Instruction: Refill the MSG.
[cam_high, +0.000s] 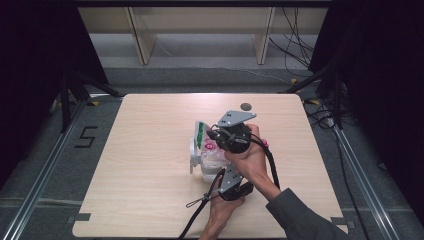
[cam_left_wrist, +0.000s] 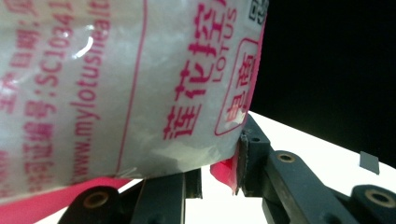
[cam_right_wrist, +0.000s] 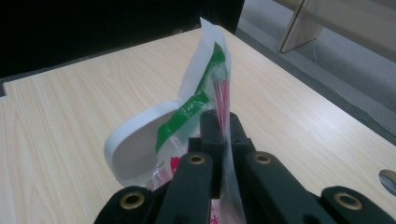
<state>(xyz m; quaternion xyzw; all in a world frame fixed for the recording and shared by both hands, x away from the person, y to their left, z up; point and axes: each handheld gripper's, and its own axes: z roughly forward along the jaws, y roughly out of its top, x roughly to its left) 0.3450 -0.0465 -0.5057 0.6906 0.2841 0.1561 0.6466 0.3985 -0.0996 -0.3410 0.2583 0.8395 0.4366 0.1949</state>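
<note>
Currently, the salt bag (cam_high: 210, 152) is held mid-table: top edge pinched flat by the right gripper (cam_right_wrist: 219, 128), pink bottom corner clamped by the left gripper (cam_left_wrist: 219, 172).

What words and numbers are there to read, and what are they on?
"LOTUS": red print on the clear bag, left gripper view.
"mylotushealt...", after a cut-off "www.": same bag, running off the edge.
"SC1034...": same bag, cut off.
"5": black mark on the floor, left of the table.
Red Chinese characters on the bag: too blurred to read surely.
</note>
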